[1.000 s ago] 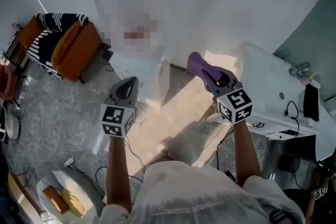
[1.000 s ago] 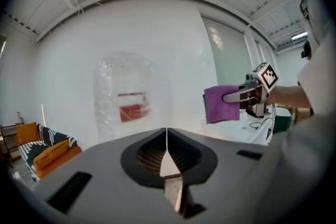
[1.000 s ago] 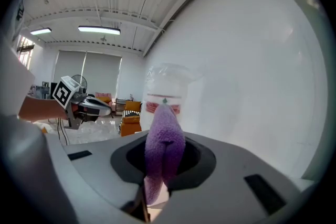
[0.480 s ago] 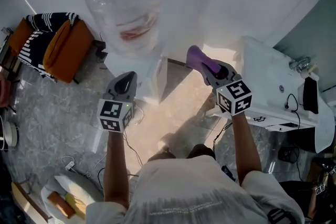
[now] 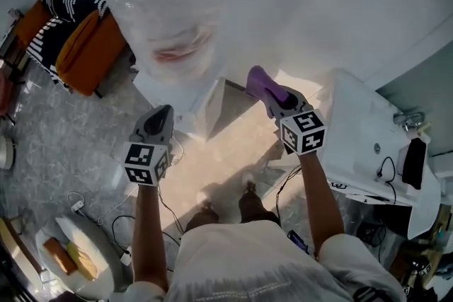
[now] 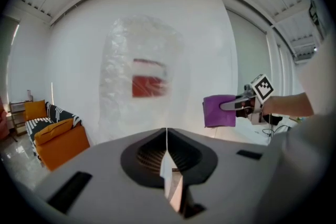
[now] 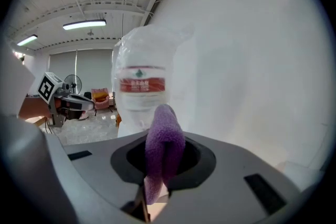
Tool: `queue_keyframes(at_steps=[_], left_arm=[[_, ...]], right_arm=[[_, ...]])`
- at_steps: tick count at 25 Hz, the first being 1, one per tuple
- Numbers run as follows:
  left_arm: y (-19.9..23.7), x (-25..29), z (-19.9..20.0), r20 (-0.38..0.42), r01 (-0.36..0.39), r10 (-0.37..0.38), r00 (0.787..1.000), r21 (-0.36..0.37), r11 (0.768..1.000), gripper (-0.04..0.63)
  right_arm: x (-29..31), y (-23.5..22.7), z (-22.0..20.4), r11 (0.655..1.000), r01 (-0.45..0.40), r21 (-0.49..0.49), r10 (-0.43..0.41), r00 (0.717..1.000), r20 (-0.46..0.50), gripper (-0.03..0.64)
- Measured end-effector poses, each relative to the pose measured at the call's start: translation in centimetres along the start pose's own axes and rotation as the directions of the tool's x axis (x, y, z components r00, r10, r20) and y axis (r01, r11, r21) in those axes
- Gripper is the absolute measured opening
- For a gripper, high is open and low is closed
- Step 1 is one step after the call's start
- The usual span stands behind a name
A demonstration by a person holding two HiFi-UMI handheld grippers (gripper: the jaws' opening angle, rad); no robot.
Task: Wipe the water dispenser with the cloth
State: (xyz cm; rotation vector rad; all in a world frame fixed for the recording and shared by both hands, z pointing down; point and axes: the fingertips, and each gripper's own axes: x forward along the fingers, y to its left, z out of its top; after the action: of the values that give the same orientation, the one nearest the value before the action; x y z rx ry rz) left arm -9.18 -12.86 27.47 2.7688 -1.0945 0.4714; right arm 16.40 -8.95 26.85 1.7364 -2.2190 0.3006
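The person stands facing the water dispenser point(image 5: 212, 104), both grippers held out in front at abt the same height. The right gripper point(image 5: 278, 98) is clamped on the purple cloth point(image 5: 260, 83) – in the right gripper view the cloth point(image 7: 164, 147) stands up folded between the jaws, its top poking out past them. The cloth hangs in the air just beside the dispenser's white body, on its right; I can't tell if it touches. The left gripper point(image 5: 161, 114) has nothing in it – the left gripper view shows its jaws pressed together along one thin seam. It hovers to the left of the dispenser, well apart from the right one. On top of the dispenser sits a big clear bottle point(image 5: 166, 14) w/ a red label, wrapped in crinkly plastic. Off to the left on the marbled floor there's an orange sofa point(image 5: 92, 56) w/ a black-and-white striped cushion point(image 5: 53, 28). A white worktop point(image 5: 361, 138) stands at the right.
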Motion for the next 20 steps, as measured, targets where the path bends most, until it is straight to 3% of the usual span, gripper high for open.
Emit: queue_keyframes(at_steps=[6,11,20], left_arm=[[0.4,2.3,-1.7,-0.043,-0.108,0.105,0.994,-0.075,0.991,0.017],[-0.3,3.1,-2.8,-0.06,-0.159,0.154,0.986,-0.09,0.983,0.017],[2.0,3.0,-7.1,-0.112,-0.288,0.271,0.956,-0.181,0.94,0.017]], right_arm=[[5.7,-4.2,-3.0,0.999,-0.041,0.016,0.042,0.995,-0.086,0.066],[9.9,-6.8,-5.9,0.997,-0.057,0.05,0.064,0.988,-0.143,0.067],[17.2,-7.4,-10.7,0.993,-0.114,0.035,0.119,0.962,-0.247,0.067]])
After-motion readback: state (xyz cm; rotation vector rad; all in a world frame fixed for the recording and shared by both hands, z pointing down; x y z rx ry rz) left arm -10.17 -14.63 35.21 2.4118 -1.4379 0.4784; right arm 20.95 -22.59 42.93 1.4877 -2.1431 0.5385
